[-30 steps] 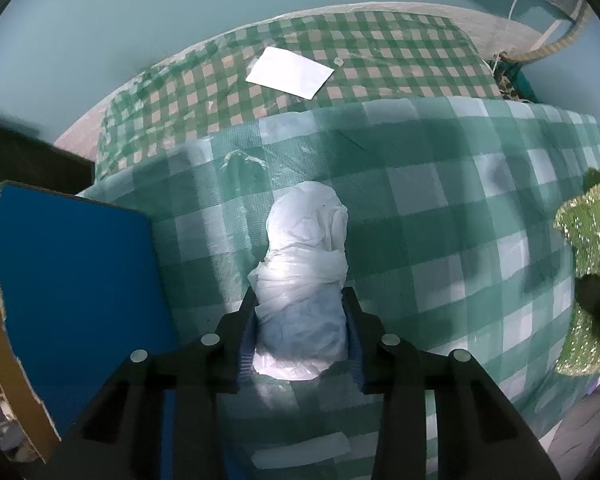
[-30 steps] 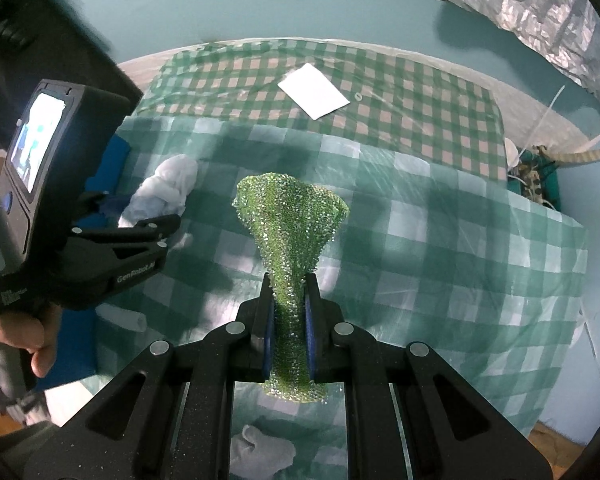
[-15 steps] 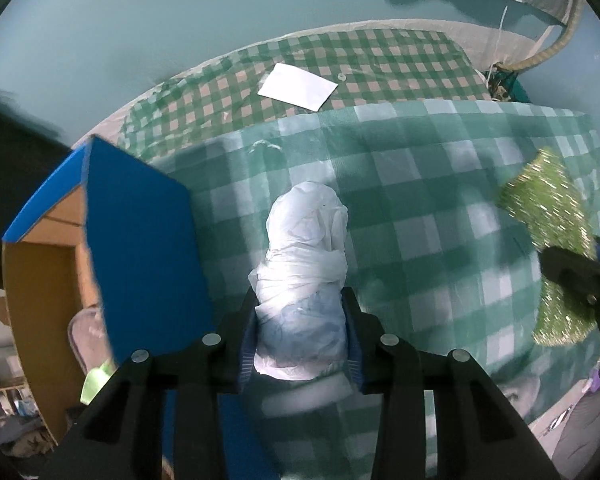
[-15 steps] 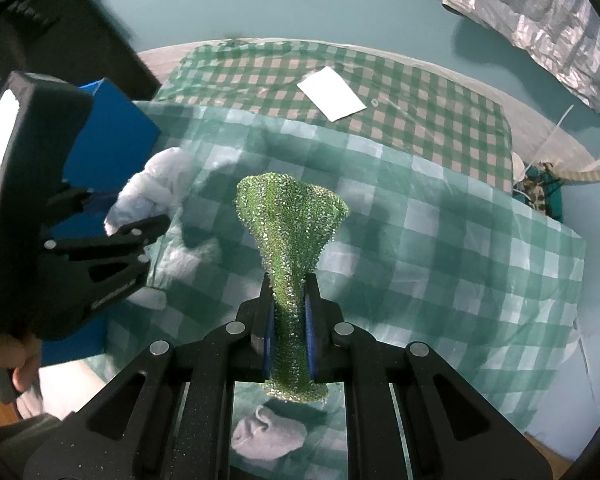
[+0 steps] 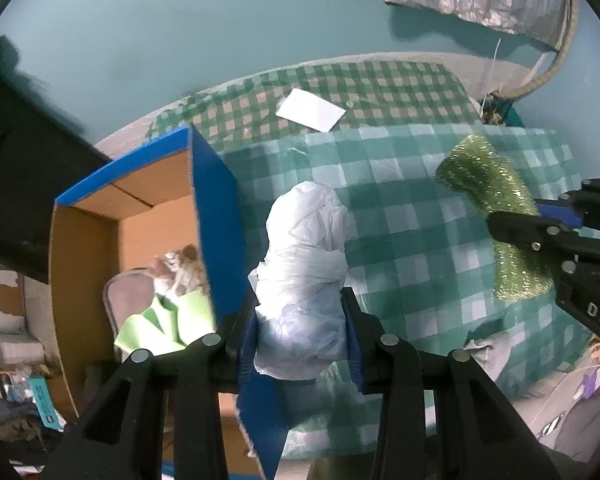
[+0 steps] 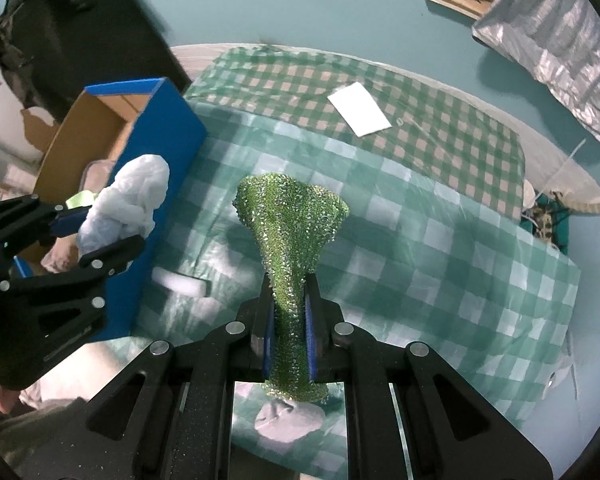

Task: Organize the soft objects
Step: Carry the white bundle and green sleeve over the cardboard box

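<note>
My left gripper (image 5: pixel 302 320) is shut on a white plastic bundle (image 5: pixel 306 248) and holds it in the air over the right wall of a blue cardboard box (image 5: pixel 216 208). The bundle also shows in the right wrist view (image 6: pixel 128 204). My right gripper (image 6: pixel 287 312) is shut on a glittery green cloth (image 6: pixel 290 220) above the checked table cover; it also shows at the right of the left wrist view (image 5: pixel 496 204). The box (image 6: pixel 160 136) holds a light green cloth (image 5: pixel 168 320) and other soft items.
The table has a green checked cover (image 6: pixel 420 240) with a white card (image 6: pixel 358 108) at the back. A grey-white cloth (image 6: pixel 288 420) lies near the front edge under my right gripper. A silver foil sheet (image 6: pixel 552 40) hangs at the upper right.
Both grippers have risen and shifted left with their loads. The blue box has come into full view and its inside now shows below the left gripper.
</note>
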`<state>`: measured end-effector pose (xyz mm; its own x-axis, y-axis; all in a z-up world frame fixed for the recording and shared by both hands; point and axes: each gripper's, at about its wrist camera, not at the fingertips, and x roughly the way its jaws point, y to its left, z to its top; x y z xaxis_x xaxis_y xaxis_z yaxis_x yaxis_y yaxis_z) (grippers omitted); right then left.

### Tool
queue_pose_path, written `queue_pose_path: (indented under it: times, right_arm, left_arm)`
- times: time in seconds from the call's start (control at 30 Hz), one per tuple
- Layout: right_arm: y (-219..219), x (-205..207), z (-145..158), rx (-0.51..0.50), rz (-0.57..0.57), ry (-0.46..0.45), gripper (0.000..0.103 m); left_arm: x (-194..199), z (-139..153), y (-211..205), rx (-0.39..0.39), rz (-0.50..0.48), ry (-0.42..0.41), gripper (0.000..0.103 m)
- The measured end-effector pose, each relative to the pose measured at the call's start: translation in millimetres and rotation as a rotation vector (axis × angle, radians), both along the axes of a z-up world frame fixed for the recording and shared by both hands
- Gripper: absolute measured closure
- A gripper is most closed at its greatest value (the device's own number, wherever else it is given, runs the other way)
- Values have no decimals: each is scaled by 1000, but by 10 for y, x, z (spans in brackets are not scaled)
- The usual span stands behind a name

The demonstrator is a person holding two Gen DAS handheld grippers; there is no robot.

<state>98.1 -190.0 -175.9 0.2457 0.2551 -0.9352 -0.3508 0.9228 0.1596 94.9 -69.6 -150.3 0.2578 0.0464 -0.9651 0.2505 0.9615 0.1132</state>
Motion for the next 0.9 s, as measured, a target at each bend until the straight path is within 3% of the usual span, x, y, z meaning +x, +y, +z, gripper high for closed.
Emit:
queue_pose_path:
  times: [0.3,0.9]
  right_arm:
    - [135,-48,278,10,50,-38,93]
    - [596,-80,663,34,168,-84,93]
  left_arm:
    - [-175,317,201,-30,37,-39,65]
    - [-436,679,622,-27,134,-94,65]
